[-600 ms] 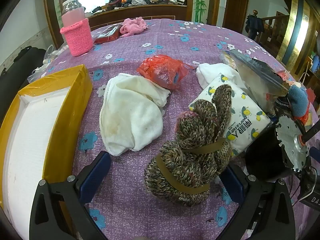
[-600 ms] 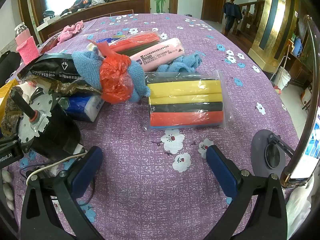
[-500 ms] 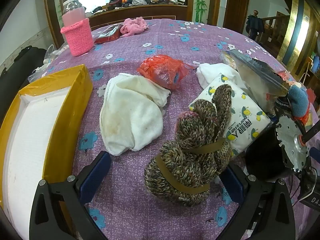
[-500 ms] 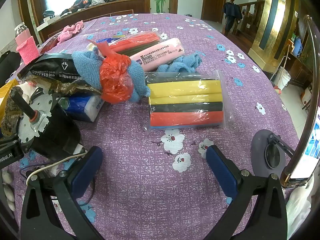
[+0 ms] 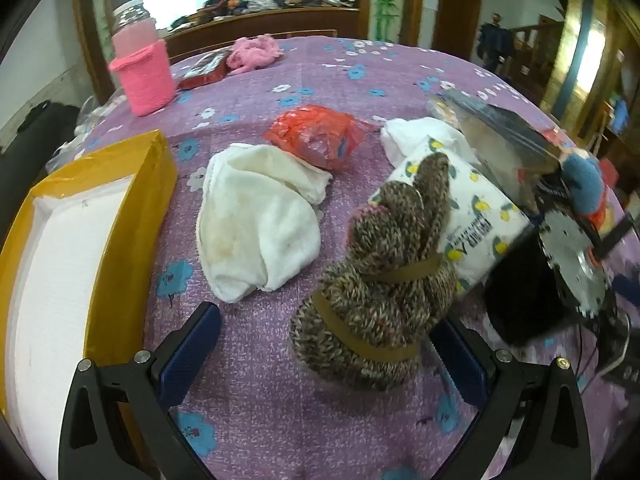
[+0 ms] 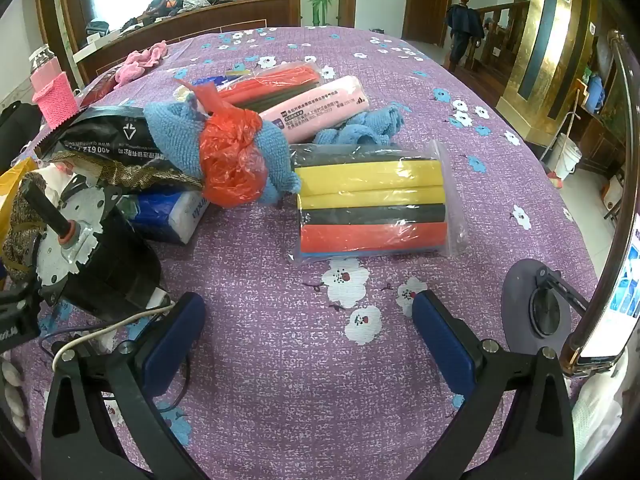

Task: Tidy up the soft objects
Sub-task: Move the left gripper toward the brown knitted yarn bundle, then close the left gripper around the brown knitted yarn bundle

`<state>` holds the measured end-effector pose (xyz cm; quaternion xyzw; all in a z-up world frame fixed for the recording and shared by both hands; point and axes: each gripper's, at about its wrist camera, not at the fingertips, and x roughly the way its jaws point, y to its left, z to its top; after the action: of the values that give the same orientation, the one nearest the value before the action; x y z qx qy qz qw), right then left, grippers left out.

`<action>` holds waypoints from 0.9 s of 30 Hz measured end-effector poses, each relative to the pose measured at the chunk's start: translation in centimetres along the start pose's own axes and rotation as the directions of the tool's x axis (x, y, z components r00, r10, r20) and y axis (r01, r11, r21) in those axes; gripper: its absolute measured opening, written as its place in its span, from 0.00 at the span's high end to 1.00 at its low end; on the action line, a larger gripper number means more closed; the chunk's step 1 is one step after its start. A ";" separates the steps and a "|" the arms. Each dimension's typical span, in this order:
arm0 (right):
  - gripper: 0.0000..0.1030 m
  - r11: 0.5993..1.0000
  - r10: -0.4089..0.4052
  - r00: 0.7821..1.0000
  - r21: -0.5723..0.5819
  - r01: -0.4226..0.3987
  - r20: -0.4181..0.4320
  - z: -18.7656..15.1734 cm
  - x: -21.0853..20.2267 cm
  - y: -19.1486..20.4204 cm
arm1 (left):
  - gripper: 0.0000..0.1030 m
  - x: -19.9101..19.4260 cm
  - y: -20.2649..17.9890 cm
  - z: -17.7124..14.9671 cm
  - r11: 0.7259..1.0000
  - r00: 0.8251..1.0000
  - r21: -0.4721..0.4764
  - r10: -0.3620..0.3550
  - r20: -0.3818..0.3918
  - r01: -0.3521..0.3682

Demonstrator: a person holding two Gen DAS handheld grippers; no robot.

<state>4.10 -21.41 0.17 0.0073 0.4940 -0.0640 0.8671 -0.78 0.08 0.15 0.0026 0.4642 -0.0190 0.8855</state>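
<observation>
- Left wrist view: your left gripper (image 5: pixel 324 352) has its jaws spread as wide as they go and grips nothing.
- The brown knitted bundle (image 5: pixel 380 280), tied with tan bands, stands on the purple flowered tablecloth (image 5: pixel 256 384) between your two fingers, closer to the right finger. You cannot tell whether that finger touches it; the left finger is clearly apart from it.
- Just ahead and to the left of the gripper lies a crumpled white towel (image 5: pixel 256 224); beyond it sits an orange plastic bag (image 5: pixel 316 140).
- Ahead and to the right, a lemon-print tissue pack (image 5: pixel 472 216) rests against the far side of the bundle.
- To the left of your left finger stands the yellow box (image 5: pixel 120 224) with its white lining.
- Far ahead on the left you have a pink knitted holder (image 5: pixel 146 76) with a jar in it.
- Right wrist view: your right gripper (image 6: pixel 308 332) is also fully open and empty, hanging over bare tablecloth.
- Ahead, slightly right of centre, lies a clear bag of foam strips (image 6: pixel 372 208) in yellow, black and red, apart from both fingers.
- Ahead and to the left you see a blue cloth (image 6: pixel 224 148) wrapped in orange plastic; behind it lies a pink roll (image 6: pixel 320 108).
- The other gripper's black body sits just left of your left finger.
</observation>
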 end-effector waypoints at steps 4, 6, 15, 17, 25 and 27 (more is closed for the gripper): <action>0.00 1.000 0.000 1.000 0.000 0.000 0.000 0.0 0.0 0.0 | 0.01 -0.5 0.8 -0.4 0.998 0.999 0.047 -0.042 -0.001 0.042; 0.00 1.000 0.000 1.000 0.000 0.000 0.000 0.0 0.0 0.0 | 0.01 -0.7 1.1 -0.6 0.997 0.999 0.054 -0.048 -0.004 0.048; 0.00 1.000 0.000 0.999 0.000 0.000 -0.037 0.2 0.3 0.0 | 0.01 -1.2 0.3 -0.7 1.000 0.999 0.028 -0.002 -0.032 0.003; 0.00 1.000 0.002 0.999 -0.001 -0.002 -0.038 0.3 0.2 -0.1 | 0.01 -1.1 0.2 -0.6 1.000 1.000 0.027 -0.002 -0.031 0.003; 0.00 1.000 0.014 0.999 -0.018 -0.015 -0.035 -0.2 -0.3 -0.1 | 0.01 -1.3 0.1 -1.2 1.000 1.000 0.026 0.003 -0.019 -0.003; 0.00 1.000 0.020 0.999 -0.021 -0.021 -0.036 -0.3 -0.4 -0.1 | 0.01 -1.3 0.1 -1.1 1.000 1.000 0.028 0.003 -0.022 -0.002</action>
<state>3.61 -21.45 0.35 0.0040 0.5101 -0.0496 0.8587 -2.42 0.24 0.56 0.0156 0.4735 -0.0243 0.8803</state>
